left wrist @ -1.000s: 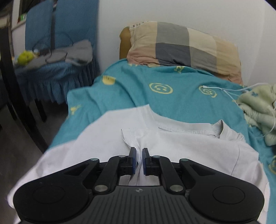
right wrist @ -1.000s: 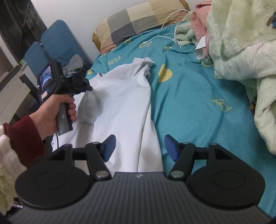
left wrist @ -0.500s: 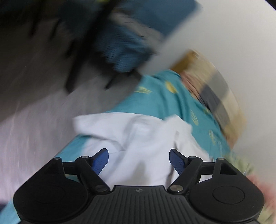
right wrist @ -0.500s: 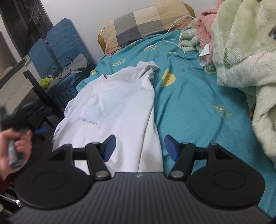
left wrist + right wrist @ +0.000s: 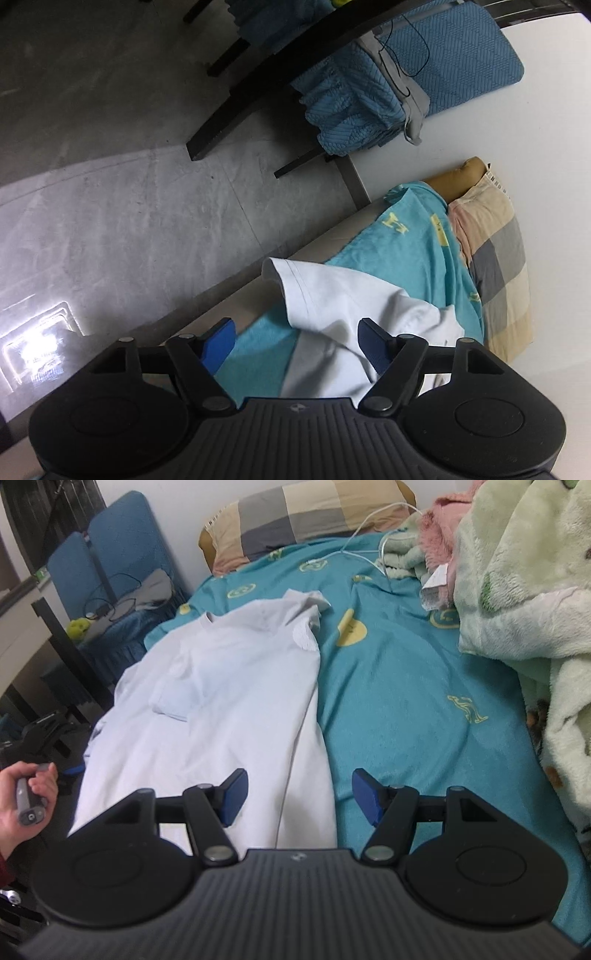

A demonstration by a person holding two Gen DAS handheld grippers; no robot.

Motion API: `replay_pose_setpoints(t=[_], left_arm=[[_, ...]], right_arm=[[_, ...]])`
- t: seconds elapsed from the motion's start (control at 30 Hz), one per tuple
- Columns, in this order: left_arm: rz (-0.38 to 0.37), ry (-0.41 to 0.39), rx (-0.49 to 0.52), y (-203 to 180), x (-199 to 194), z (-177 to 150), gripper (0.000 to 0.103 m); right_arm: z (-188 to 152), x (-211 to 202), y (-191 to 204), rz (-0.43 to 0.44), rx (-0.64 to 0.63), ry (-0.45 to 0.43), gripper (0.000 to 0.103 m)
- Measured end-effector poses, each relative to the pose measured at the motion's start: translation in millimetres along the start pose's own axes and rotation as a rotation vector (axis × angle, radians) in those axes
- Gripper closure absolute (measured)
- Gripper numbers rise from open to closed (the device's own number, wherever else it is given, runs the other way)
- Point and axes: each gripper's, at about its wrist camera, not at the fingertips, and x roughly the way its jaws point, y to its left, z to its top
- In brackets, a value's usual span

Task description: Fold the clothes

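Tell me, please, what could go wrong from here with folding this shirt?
The white shirt lies along the bed's edge, one sleeve hanging over the side, so a tug could slide it to the floor. The sleeve folded onto the chest may shift. Both the left gripper and the right gripper are open.

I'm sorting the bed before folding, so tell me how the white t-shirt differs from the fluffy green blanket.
The white t-shirt lies spread flat on the side of the teal bedsheet nearer the chairs; the fluffy green blanket is heaped in a tall pile on the opposite side. The t-shirt is thin, smooth and plain; the blanket is thick, fuzzy and patterned. One t-shirt sleeve is folded in over its chest; the blanket has no tidy fold. Both rest on the bedsheet, and neither is gripped.
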Motion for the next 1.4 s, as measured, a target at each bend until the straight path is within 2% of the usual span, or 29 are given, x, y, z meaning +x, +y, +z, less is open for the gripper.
replay_pose_setpoints(t=[0.1,0.13,0.2,0.23,0.27,0.33,0.53,0.67,0.8,1.0,1.17,1.27,1.3,1.4], left_arm=[[-0.030,-0.010,0.019,0,19,6,0.032],[-0.033,-0.017,0.035,-4,25,8,0.036],[-0.036,-0.026,0.070,-12,35,9,0.062],[-0.038,-0.031,0.088,-17,41,10,0.086],[-0.030,-0.043,0.120,-23,42,10,0.092],[0.002,-0.088,0.211,-42,39,9,0.096],[0.120,-0.184,0.484,-122,1,4,0.097],[0.165,-0.230,0.663,-193,-24,-21,0.097],[0.212,-0.230,0.848,-268,-32,-67,0.097],[0.243,-0.169,1.050,-349,-6,-170,0.097],[0.188,-0.138,1.210,-368,30,-254,0.097],[0.132,-0.099,1.219,-359,51,-285,0.094],[0.120,-0.090,1.215,-354,55,-292,0.091],[0.039,-0.063,1.214,-335,51,-305,0.071]], right_arm=[[1,7,2,0.008,0.003,0.015,0.038],[1,9,4,0.009,-0.001,0.018,0.038],[2,12,6,0.007,-0.007,0.025,0.038],[2,13,7,0.007,-0.007,0.028,0.038],[2,14,7,0.009,-0.003,0.031,0.038],[4,15,8,0.017,0.004,0.034,0.038],[8,8,11,0.040,0.025,0.017,0.038],[8,-2,9,0.045,0.034,-0.003,0.038],[7,-10,0,0.038,0.055,-0.010,0.038],[6,-18,-23,0.035,0.128,-0.027,0.038],[10,-17,-50,0.026,0.208,-0.055,0.036],[9,-13,-57,0.055,0.245,-0.046,0.036],[9,-13,-57,0.061,0.246,-0.047,0.036],[7,-14,-55,0.082,0.224,-0.061,0.036]])
